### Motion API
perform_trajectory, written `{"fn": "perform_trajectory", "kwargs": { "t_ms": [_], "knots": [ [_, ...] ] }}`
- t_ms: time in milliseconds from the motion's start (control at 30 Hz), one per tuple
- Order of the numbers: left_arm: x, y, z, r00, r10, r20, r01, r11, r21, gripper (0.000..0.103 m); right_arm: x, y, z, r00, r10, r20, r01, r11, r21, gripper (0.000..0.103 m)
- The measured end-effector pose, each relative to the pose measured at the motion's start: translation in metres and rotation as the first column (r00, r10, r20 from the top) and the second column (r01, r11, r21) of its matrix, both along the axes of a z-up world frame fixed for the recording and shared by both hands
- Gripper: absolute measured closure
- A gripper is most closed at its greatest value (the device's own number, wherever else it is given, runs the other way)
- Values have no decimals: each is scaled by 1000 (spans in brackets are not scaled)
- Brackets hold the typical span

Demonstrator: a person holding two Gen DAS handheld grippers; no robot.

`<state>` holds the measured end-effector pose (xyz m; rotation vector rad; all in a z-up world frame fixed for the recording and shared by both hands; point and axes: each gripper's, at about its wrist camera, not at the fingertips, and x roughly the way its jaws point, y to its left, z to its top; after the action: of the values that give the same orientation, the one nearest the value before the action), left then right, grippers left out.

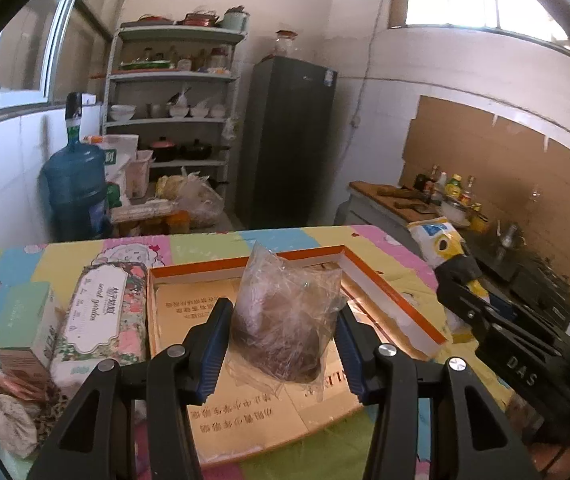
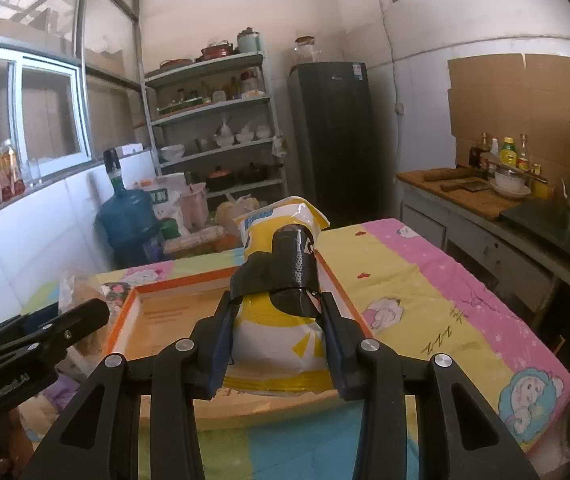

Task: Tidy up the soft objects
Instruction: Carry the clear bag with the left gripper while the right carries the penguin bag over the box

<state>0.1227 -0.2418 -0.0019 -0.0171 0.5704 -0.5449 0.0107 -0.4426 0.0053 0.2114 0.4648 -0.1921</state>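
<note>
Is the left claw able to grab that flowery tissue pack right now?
Probably not yet: the left gripper is shut on a clear plastic bag. The floral tissue pack lies unobstructed beside the orange tray.

Pastel patchwork cloth (image 2: 425, 280) in pink, yellow, green and blue, printed with cartoon sheep. Orange-rimmed box (image 1: 389, 280), white inside walls, gold floor with brown lettering. Clear bag (image 1: 285, 320) over brown contents. Yellow-and-white pack (image 2: 281, 336), blue label, black band. Floral tissue pack (image 1: 101, 316). Pale green carton (image 1: 25, 320). Black grippers, blue pads (image 1: 211, 354).
</note>
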Motion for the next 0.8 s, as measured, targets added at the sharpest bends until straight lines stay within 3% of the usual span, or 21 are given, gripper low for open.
{"fn": "perform_trajectory", "kwargs": {
  "t_ms": [367, 633, 800],
  "knots": [
    [38, -30, -39, 993, 65, -100, -58, 996, 73, 53, 37, -26, -34, 997, 22, -78, -16, 997, 78, 61],
    [56, -46, -69, 979, 72, -189, -47, 990, 134, 53, 62, -34, -63, 986, 46, -159, -28, 993, 114, 61],
    [59, -53, -70, 982, 75, -172, -48, 986, 157, 53, 74, -38, -77, 978, 68, -197, -38, 987, 154, 61]
  ]
}}
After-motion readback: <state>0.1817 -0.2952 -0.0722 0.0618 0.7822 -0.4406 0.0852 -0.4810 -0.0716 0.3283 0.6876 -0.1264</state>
